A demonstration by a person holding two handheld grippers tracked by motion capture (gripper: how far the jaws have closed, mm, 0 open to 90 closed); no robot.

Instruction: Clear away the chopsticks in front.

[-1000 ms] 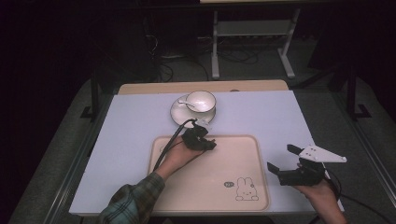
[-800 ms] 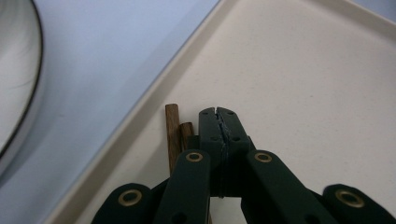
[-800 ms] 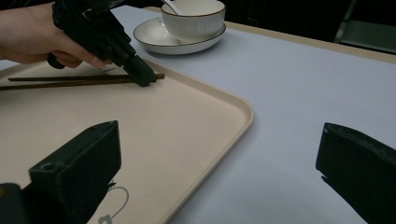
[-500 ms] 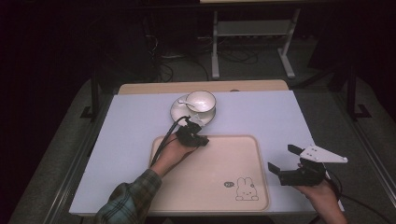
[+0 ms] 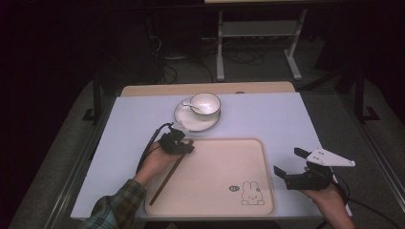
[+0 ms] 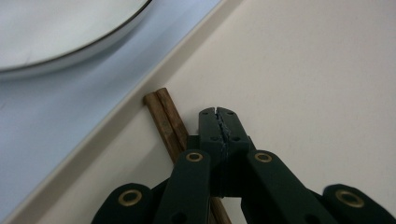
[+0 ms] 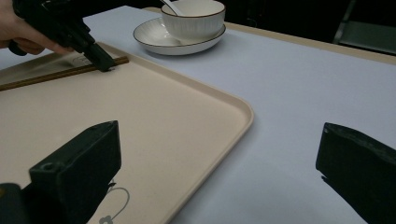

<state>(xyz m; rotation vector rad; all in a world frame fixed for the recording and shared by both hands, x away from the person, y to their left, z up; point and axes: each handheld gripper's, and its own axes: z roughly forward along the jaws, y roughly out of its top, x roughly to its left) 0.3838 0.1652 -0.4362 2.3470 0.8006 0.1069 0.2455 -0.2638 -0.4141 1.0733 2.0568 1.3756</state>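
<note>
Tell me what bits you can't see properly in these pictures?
- Chopsticks: near end hidden under the left hand-held gripper, left gripper view.
- Spoon: too small in the high view; handle cut off by the top edge, right gripper view.
- Bunny print on the tray: hidden behind a jaw, right gripper view.

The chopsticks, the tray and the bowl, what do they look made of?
The chopsticks look like brown wood: matte, with lengthwise grain and squared ends. The tray seems to be plastic or melamine: smooth, cream, with a moulded rim and a printed rabbit. The bowl looks like glazed ceramic: glossy white with a thin dark rim.
</note>
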